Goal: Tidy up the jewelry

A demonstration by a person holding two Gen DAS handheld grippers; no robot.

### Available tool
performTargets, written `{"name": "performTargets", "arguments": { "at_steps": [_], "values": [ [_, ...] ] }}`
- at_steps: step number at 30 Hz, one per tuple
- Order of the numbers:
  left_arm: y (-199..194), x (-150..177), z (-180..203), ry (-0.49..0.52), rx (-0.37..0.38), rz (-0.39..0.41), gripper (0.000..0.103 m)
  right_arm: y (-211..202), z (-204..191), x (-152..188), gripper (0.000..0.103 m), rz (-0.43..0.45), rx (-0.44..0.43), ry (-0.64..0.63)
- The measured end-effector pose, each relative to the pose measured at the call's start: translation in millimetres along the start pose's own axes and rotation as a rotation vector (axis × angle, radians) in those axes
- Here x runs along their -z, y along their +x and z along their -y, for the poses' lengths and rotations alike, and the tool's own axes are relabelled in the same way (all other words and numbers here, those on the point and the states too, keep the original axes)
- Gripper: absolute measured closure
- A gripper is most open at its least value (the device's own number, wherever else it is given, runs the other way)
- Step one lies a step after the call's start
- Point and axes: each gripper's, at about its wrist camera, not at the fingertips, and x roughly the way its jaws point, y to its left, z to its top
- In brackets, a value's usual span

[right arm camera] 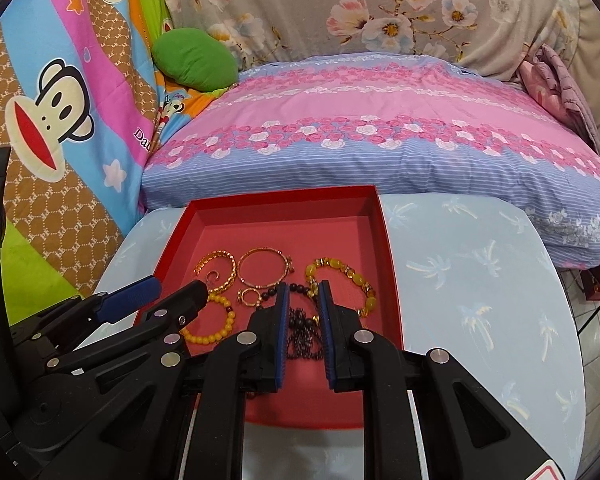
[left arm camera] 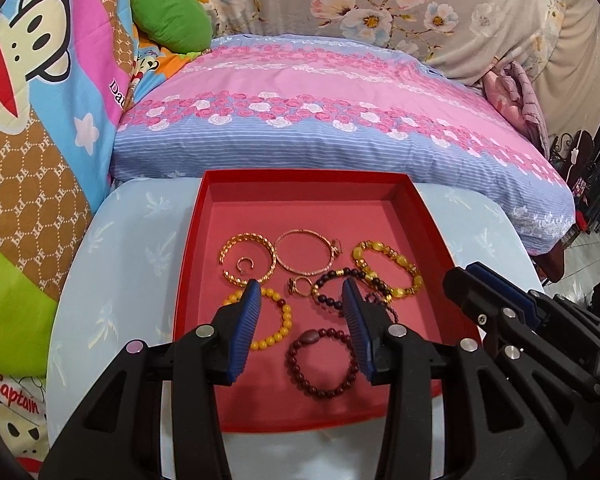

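The bed (left arm camera: 340, 92) with its pink-and-blue cover fills the 12 o'clock half of both views, with a green cushion (left arm camera: 172, 20) at 11 o'clock. Against it stands the pale blue tabletop (right arm camera: 480, 300), and on that lies the red tray (left arm camera: 300, 184) — shallow, open-topped, nearer the tabletop's 9 o'clock side in the right wrist view.

All the jewelry lies inside the tray, in its middle and 6 o'clock part. At 10 o'clock is a gold chain bracelet (left arm camera: 236, 240) with a small ring (left arm camera: 244, 266) inside its loop; just beside it at 12 o'clock is a thin gold bangle (left arm camera: 304, 252). At 2 o'clock sits a yellow stone bracelet (left arm camera: 384, 260). A dark bead strand (left arm camera: 340, 280) lies in the centre beside a small gold ring (left arm camera: 298, 284). A yellow bead bracelet (left arm camera: 276, 320) lies at 8 o'clock and a maroon bead bracelet (left arm camera: 320, 360) at 6 o'clock.

The left claw (left arm camera: 300, 320) hangs above the tray, jaws moderately apart, nothing between them. The right claw (right arm camera: 304, 320) — jaws narrow — hangs over the dark strand; I cannot tell whether the pads touch it.
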Motion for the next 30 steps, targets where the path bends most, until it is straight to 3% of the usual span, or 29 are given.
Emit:
{"name": "performTargets", "arguments": {
  "at_steps": [30],
  "values": [
    [-39.5, 85.4, -1.1, -0.041, -0.022, -0.041, 0.061, -45.9, -11.6, 87.6, 0.084, -0.040, 0.021, -0.042]
  ]
}}
